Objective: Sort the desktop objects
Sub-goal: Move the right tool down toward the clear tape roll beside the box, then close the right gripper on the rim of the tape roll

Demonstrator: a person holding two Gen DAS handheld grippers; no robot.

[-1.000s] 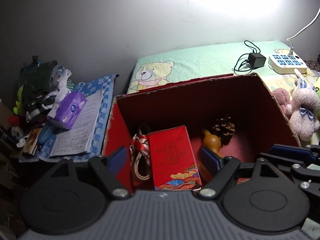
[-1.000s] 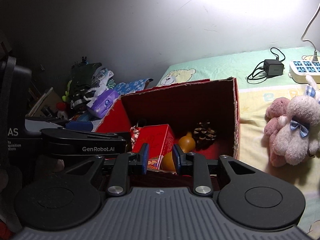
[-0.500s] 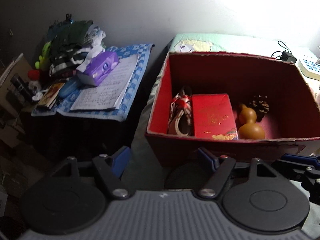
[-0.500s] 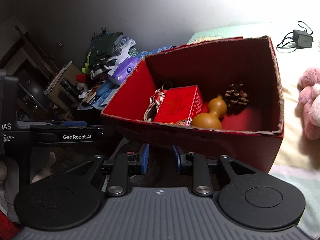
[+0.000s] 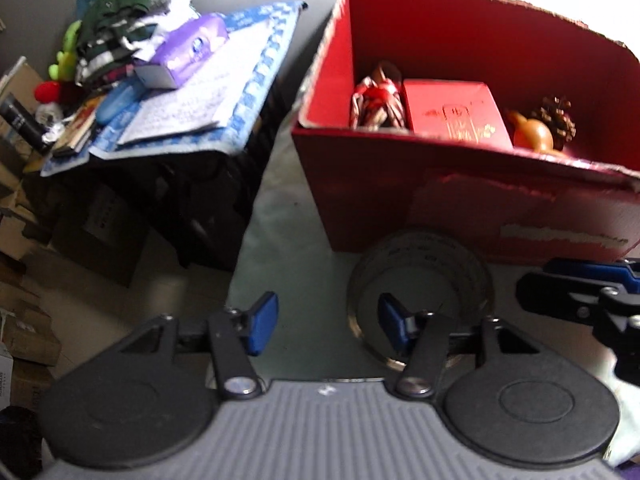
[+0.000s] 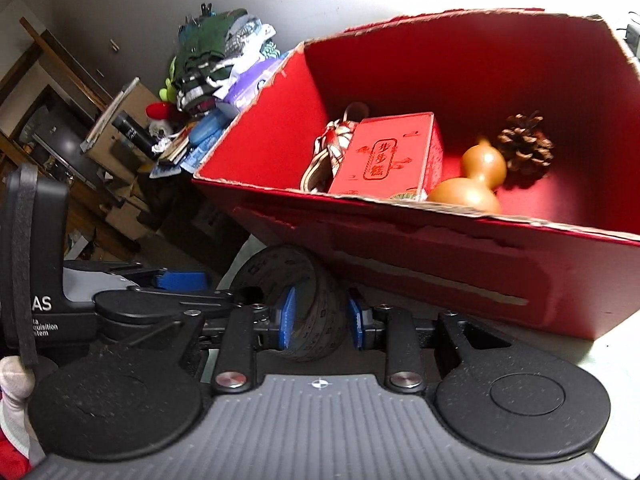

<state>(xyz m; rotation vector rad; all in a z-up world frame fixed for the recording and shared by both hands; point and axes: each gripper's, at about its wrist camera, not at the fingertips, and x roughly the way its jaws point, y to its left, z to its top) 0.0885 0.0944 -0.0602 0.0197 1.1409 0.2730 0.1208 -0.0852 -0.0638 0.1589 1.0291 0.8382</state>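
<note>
Two tools low before red box (image 6: 440, 264), right tool (image 6: 320, 318) pinching grey roll's (image 6: 316, 320) rim, left tool (image 5: 324, 320) spread wide, roll markings blurred

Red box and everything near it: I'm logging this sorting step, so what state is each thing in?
red box: open-topped, upright
small red carton: inside, lying flat
gourd: inside, on its side
pine cone: inside, behind gourd
round tin: outside, before the box, on edge
right hand-held gripper: fingers either side of tin, contact unclear
left hand-held gripper: open, empty
</note>
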